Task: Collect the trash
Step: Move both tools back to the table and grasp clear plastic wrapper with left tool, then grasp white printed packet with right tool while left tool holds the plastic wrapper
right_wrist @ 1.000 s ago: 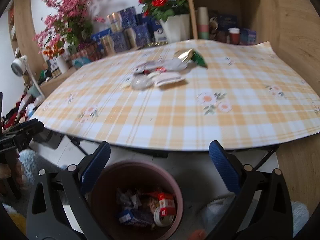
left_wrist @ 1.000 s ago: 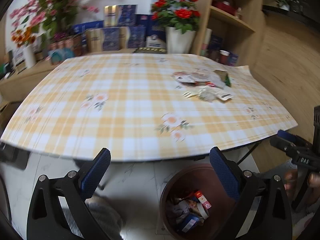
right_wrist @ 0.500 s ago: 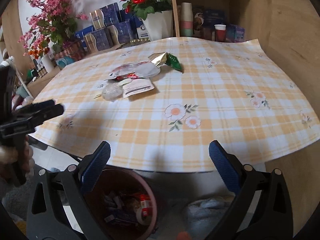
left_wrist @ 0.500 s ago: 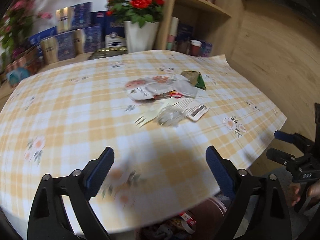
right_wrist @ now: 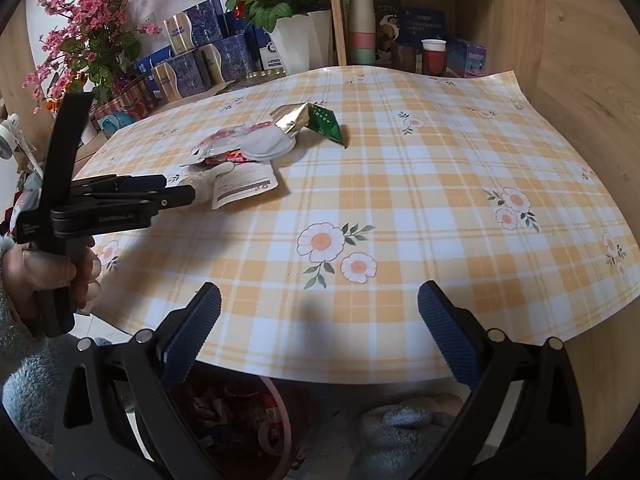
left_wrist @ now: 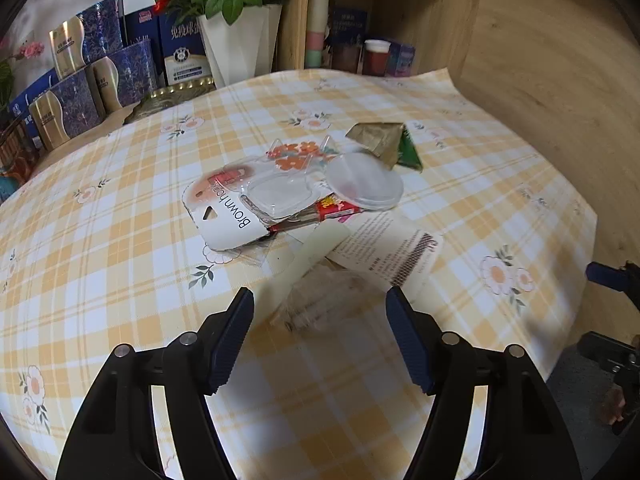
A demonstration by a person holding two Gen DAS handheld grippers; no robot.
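Trash pile [left_wrist: 312, 196] mid-table, crumpled clear wrapper [left_wrist: 320, 300] nearest. Left gripper [left_wrist: 320, 304] closing around it, pads not yet touching. Right gripper [right_wrist: 318, 300] wide, empty. Next: pinch, carry to bin [right_wrist: 240, 420] below table edge.

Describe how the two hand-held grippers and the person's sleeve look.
Both hand-held grippers, left and right, have matte black plastic frames with silver rivets. Their fingers carry dark blue ribbed pads. No cables show. The sleeve of the arm holding the left one is fluffy, pale blue-grey fleece.
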